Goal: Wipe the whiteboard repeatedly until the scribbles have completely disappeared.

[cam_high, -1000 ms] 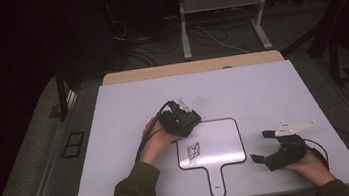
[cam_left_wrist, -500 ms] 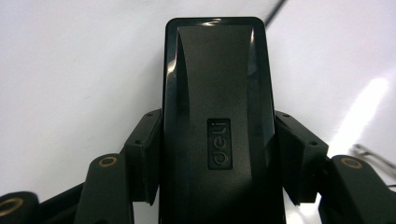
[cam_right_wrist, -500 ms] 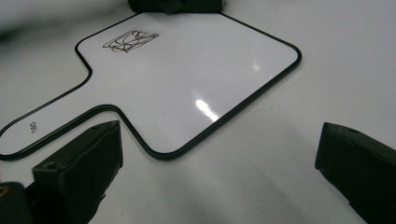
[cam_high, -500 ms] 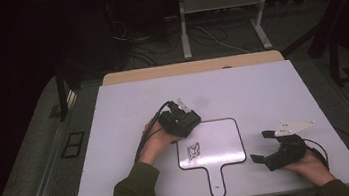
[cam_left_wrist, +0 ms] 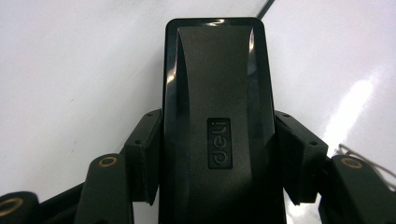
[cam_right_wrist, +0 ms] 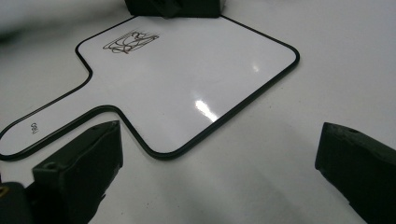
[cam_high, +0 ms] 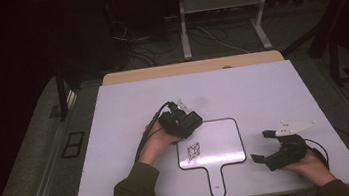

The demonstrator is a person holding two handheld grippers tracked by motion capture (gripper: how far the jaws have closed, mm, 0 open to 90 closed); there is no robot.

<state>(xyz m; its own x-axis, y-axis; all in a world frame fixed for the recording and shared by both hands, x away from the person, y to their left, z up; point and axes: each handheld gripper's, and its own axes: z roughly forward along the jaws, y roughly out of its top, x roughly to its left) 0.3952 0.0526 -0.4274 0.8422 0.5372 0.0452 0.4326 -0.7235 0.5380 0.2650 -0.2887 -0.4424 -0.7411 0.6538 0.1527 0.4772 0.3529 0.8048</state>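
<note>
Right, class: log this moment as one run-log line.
left gripper: shut on black eraser | right gripper: open, apart | whiteboard paddle: scribble unerased

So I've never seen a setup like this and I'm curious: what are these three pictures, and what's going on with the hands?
A person sits at a white table, a hand-held tool with tongs in each hand. One camera looks down from above; one rides on each tool. On the table lies a small paddle-shaped whiteboard with a black scribble. The left tongs are clamped on a black eraser marked "deli", held near the scribble. The right tongs stand open, empty, beside the board.
</note>
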